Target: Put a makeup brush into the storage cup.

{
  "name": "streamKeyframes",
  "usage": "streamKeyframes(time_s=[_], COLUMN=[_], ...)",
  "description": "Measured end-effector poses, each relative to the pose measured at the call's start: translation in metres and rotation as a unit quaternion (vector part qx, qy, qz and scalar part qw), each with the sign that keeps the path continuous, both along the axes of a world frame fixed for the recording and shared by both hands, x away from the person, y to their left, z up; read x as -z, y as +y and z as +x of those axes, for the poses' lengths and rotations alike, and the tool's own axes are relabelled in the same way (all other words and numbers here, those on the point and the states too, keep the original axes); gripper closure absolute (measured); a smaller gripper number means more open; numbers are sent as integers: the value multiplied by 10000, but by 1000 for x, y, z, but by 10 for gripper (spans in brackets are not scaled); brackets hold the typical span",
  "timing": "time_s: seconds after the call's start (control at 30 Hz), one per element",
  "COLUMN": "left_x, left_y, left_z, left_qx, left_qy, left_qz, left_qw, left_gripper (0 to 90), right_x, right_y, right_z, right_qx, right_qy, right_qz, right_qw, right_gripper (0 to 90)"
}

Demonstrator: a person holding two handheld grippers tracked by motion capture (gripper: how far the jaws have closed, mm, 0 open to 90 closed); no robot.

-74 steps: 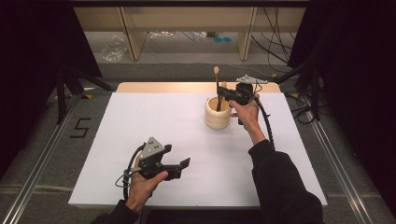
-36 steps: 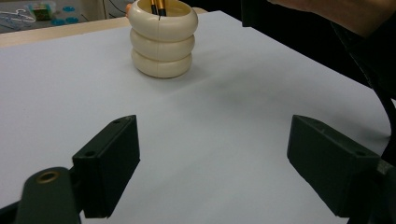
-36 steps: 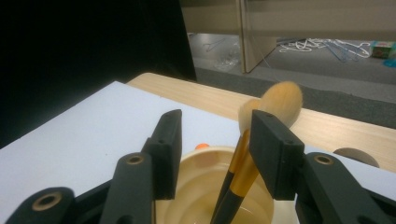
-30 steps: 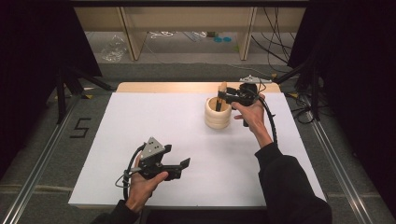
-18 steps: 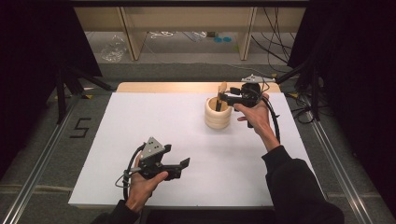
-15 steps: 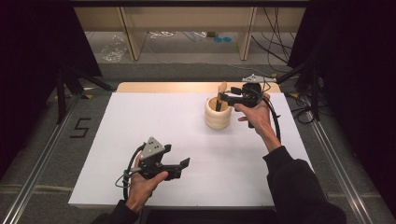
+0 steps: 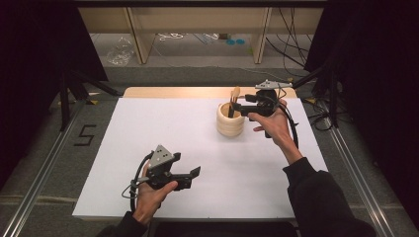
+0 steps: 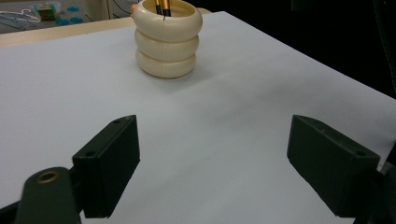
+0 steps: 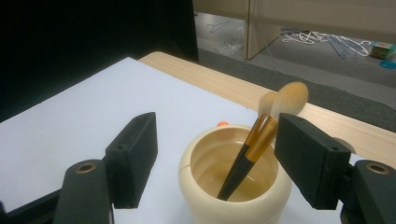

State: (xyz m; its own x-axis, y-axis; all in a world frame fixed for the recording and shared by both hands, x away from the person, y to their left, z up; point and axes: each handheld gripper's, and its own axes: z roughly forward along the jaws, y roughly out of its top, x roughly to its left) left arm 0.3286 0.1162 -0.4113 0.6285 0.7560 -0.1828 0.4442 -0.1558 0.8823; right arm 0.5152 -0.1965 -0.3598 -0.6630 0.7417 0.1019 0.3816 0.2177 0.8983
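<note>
Right gripper (image 9: 215, 158) jaws released around brushes (image 9: 261, 135) in holder (image 7: 230, 119); should be lifted straight clear, left gripper (image 7: 190, 174) parked released.

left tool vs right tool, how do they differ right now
The left tool sits low over the bare white table near the person's edge; the right tool is at the far side, over the cream ribbed holder with two brushes standing in it. Nothing lies between the left tool's jaws; the right tool's jaws flank the holder's mouth. Both are open, gripping nothing.
</note>
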Motion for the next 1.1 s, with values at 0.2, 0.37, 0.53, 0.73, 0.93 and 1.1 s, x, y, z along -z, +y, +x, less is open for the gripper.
streamKeyframes(time_s=[0.2,0.37,0.53,0.73,0.93,1.1], left_x=[0,-1,0,0,-1,-1], left_y=[0,1,1,1,1,2], left_z=[0,0,-1,0,-1,-2], left_qx=[45,66,-42,13,-18,-22], left_qy=[39,-54,-18,-65,-61,-80], left_qz=[-63,25,10,36,4,11], left_qw=[10000,10000,10000,10000,10000,10000], left_gripper=[168,168,168,168,168,168], right_x=[-7,-12,-13,-13,-11,-11], right_y=[-1,-3,-6,-12,-17,-17], right_z=[-9,-20,-33,-48,-62,-70], right_qx=[-49,-51,-85,-172,-205,-234], right_qy=[-70,-52,-80,-180,-174,-236], right_qz=[-27,-22,7,79,127,116], right_qw=[10000,10000,9999,9997,9996,9994], right_gripper=[277,252,247,248,252,252])
